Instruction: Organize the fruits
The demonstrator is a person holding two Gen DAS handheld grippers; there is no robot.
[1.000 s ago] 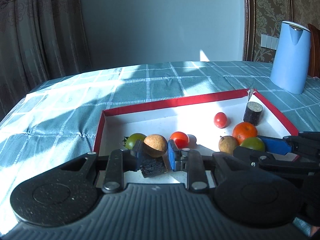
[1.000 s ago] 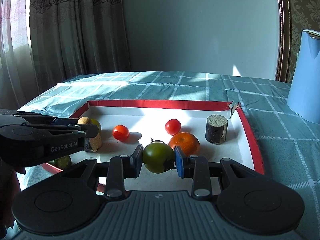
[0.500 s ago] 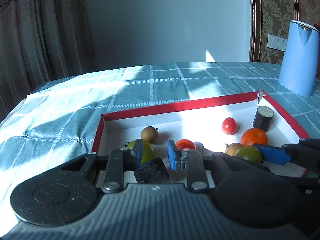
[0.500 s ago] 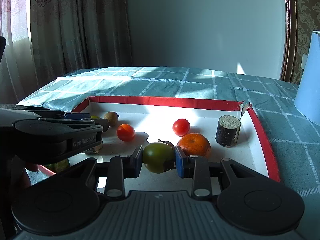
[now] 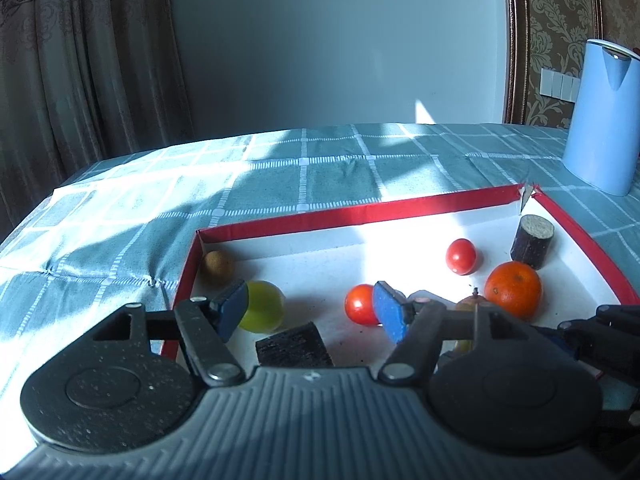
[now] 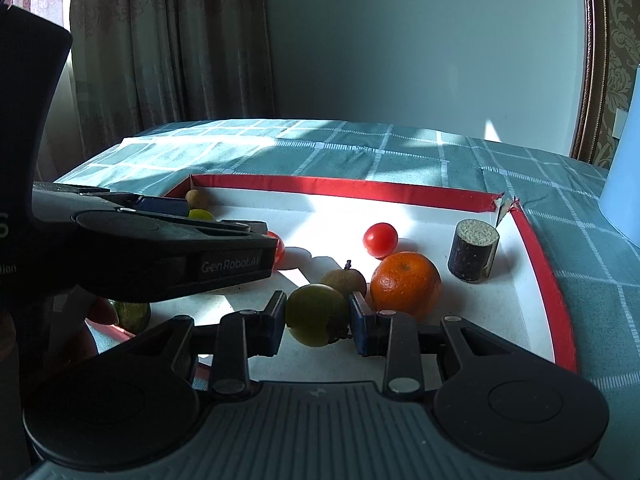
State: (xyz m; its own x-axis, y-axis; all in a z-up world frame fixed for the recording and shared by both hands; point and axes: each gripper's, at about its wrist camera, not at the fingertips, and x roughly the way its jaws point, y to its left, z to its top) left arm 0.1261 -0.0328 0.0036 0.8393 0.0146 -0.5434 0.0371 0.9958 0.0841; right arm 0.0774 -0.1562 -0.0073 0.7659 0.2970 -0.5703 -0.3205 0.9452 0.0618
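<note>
Clearly the round green fruit [image 6: 316, 314] sits clenched between the blue pads of the right gripper [image 6: 318, 322], held just above the white floor of the shallow red-rimmed cardboard tray [image 6: 340, 188], touching or nearly touching a small brown stemmed fruit [image 6: 345, 280] and close beside the orange mandarin [image 6: 405, 282]. It looks light, smooth and fairly firm, so I judge a hold across its widest middle, as now, should keep it from rolling out; too hard a squeeze could bruise the skin. The left gripper [image 5: 310, 312] hangs with its jaws spread wide and empty over the tray, a yellow-green round fruit [image 5: 262, 311] behind its left pad and a red tomato [image 5: 360, 305] by its right pad. A small tan round fruit [image 5: 217, 266] lies in the far left corner of the tray. A second ago the left gripper held that tan fruit between narrow jaws; half a second ago the fruit was already free on the floor, and since then it has rolled into the corner while the jaws opened much wider. The right gripper's hold on the green fruit is unchanged.
</note>
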